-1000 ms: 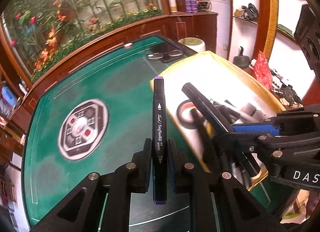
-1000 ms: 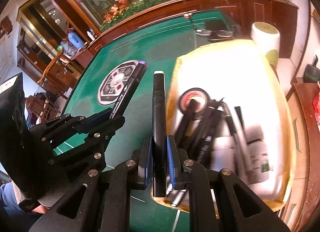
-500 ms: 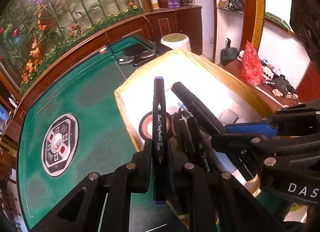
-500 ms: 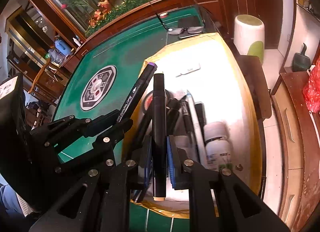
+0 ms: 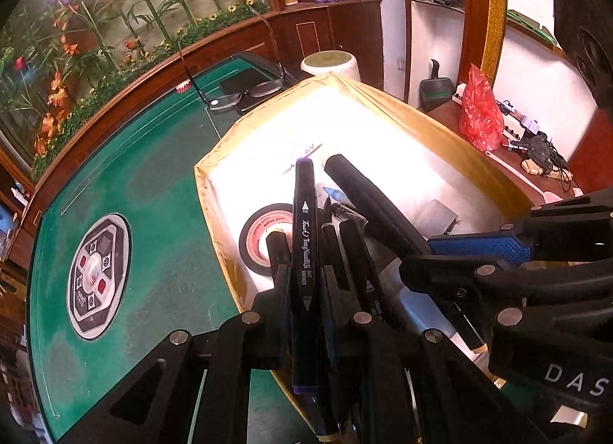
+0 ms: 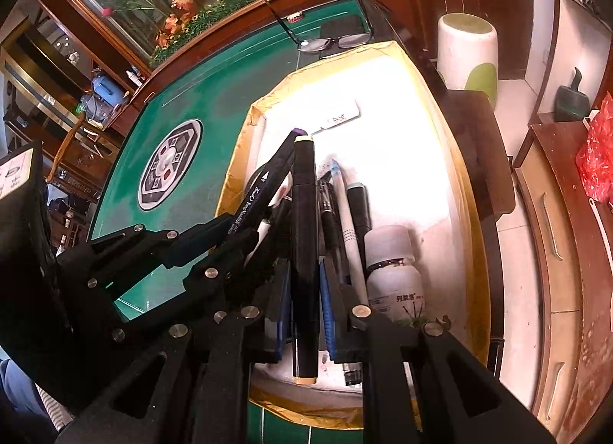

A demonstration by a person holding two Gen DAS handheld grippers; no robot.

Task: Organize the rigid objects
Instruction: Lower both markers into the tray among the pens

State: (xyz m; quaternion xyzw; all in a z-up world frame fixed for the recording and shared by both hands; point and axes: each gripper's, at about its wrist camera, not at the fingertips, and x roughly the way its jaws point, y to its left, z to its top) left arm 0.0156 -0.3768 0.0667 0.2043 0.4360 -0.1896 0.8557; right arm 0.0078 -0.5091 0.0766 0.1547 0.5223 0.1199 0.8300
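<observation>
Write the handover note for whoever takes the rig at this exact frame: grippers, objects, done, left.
Left gripper: shut on the black purple-capped art marker, held above the gold-rimmed white-lined box.
Right gripper: shut on the black cream-capped marker, also over the box.
Already in the box: several dark pens, a white pen, a white medicine bottle, a black tape roll with a red core.
Done: both markers picked up and brought over the box.
Left: probably lower and release each marker beside the pens. Black-framed glasses lie on the green felt table outside the box.
</observation>
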